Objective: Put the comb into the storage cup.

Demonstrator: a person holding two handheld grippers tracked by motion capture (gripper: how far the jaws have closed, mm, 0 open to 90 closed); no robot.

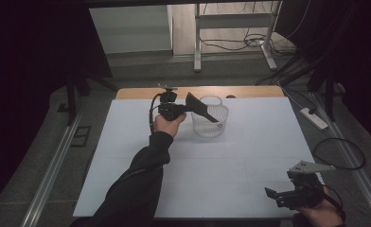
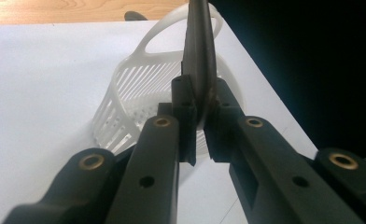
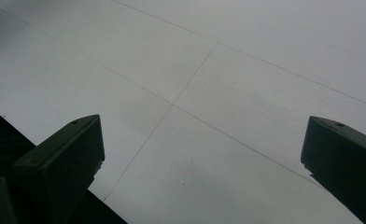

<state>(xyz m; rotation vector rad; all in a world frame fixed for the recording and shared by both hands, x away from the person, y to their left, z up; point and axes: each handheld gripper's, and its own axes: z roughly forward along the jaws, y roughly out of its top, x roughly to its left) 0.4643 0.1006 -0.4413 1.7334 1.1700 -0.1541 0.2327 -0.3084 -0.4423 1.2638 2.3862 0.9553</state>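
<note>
High view, left to right: left gripper [image 1: 186, 108] held above table [image 1: 127, 156] at about 11 o'clock of centre, jaws clamped on a flat dark spatula-like tool [image 1: 201, 108]. Tool sticks out toward 3 o'clock from the jaws, tilted down, blade over and partly inside the white slotted basket [image 1: 212, 124]. Basket upright on table, just beside gripper at its 4 o'clock. Left gripper view: tool [image 2: 199, 56] edge-on, running up toward 12 o'clock, pinched between both pads; basket [image 2: 139, 88] right behind it, handle loop at top. Right gripper [image 1: 280, 196] low at 5 o'clock of table, well apart from basket. Right gripper view: jaws spread wide, nothing between, bare table [image 3: 195, 70] below.
</note>
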